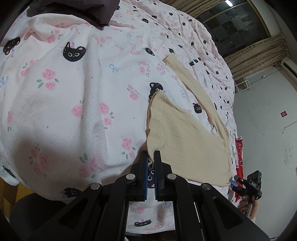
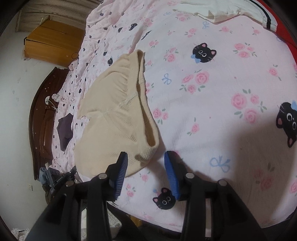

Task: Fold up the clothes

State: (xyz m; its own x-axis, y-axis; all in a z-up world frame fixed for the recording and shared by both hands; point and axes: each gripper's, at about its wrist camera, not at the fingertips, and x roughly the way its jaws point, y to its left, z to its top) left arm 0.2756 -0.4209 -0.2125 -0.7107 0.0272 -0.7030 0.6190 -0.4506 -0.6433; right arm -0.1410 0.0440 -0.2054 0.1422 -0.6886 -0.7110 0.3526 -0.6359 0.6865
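A cream ribbed knit top [image 1: 183, 140] lies on the pink cat-print bed sheet [image 1: 74, 89], one long sleeve [image 1: 193, 83] stretched away. My left gripper [image 1: 151, 157] is shut on the top's near edge. The right gripper also shows at the far right of this view [image 1: 234, 182], at the top's other corner. In the right wrist view the same top [image 2: 115, 115] lies bunched, its ribbed hem opening [image 2: 148, 129] facing me. My right gripper [image 2: 146, 159] is open, its blue pads on either side of the hem corner.
A dark garment [image 1: 78, 11] lies at the far edge of the bed. A red and white jersey [image 2: 267, 16] and a white garment [image 2: 213, 9] lie on the sheet. A dark wooden headboard [image 2: 40, 115] and a wooden cabinet [image 2: 53, 39] stand beyond the bed.
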